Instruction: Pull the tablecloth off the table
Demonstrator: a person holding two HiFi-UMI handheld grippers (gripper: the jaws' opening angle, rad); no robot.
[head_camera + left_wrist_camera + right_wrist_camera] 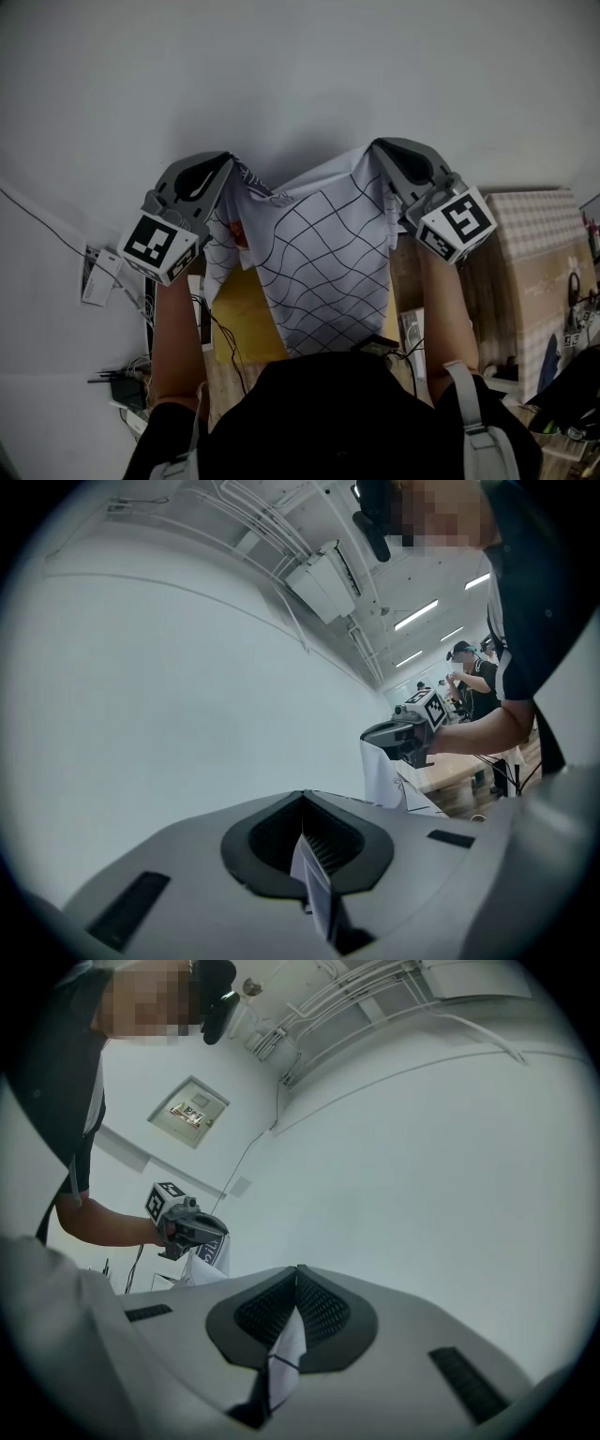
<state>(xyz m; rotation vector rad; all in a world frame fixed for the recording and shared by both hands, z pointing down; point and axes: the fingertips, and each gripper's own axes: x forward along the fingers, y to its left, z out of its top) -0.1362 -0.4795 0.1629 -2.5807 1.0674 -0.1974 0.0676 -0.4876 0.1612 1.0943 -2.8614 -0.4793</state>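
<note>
Closest to the person, a flat yellow sheet (pixel 246 323) and thin black cables (pixel 221 339) lie on the pale wooden tabletop (pixel 405 281), with a white plug block (pixel 97 277) off to the left and a beige checked cloth (pixel 530 225) to the right. The white tablecloth with black wavy grid lines (pixel 319 253) hangs lifted over the tabletop, partly covering the yellow sheet. Higher up, the left gripper (pixel 231 166) and right gripper (pixel 376 150) are each clenched on an upper corner of it, a fold pinched between the jaws, close before the plain white wall (pixel 281 75).
</note>
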